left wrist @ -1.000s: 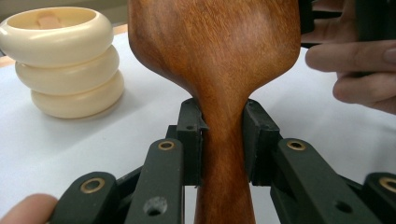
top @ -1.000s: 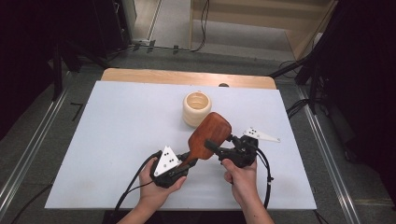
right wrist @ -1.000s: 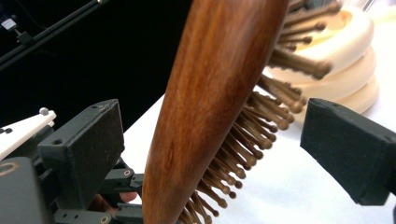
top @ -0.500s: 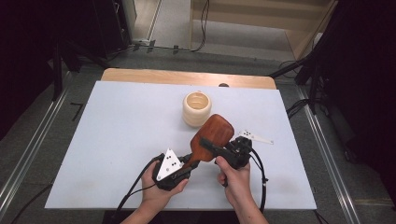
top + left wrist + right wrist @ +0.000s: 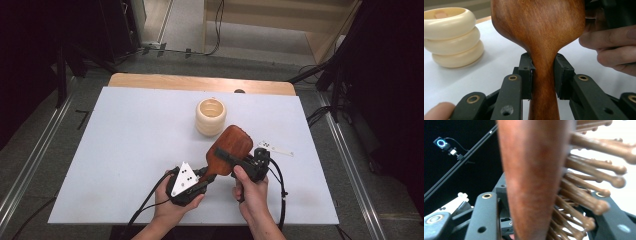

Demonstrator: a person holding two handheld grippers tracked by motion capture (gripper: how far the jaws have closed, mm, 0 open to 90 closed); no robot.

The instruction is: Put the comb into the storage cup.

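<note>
Left gripper view: left gripper (image 5: 543,75) clamped on neck of wooden hairbrush (image 5: 541,32).
Right gripper (image 5: 239,161): jaws astride brush head, grip impossible to tell.
Hairbrush: held above white table (image 5: 120,135), just beside cream ribbed cup (image 5: 211,116).

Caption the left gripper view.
Left gripper clamps a wooden hairbrush by its neck beside a cream ridged cup.

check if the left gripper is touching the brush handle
Touching: the left gripper view shows the left gripper with both pads pressed against the brush handle.
</note>
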